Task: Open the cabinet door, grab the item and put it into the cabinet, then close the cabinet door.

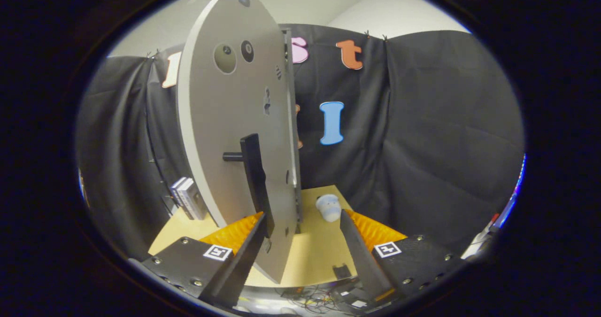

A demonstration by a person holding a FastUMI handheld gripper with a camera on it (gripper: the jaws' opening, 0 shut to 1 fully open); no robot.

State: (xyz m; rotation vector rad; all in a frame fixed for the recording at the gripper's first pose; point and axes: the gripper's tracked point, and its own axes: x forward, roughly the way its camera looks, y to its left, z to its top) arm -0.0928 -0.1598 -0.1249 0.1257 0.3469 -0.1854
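Gripper [303,223] released, fingers spread astride cabinet door [225,119] edge beside handle [256,181], apparently to swing it; item [328,207] lay on tabletop [314,256] just beyond, awaiting pickup.

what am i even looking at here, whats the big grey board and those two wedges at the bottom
The camera rides on a hand-held gripper and looks forward along its two fingers; those are the wedges you see. A person carries it, so there is no robot arm. The grey board is the cabinet door, swung open and seen nearly edge-on, with a dark handle on it. The door's lower part stands between the open fingers, the handle's lower end by one finger; nothing is held. Beyond the fingers, on the tan table, a small white item lies waiting to go into the cabinet. Past the door, a few small boxes stand upright.
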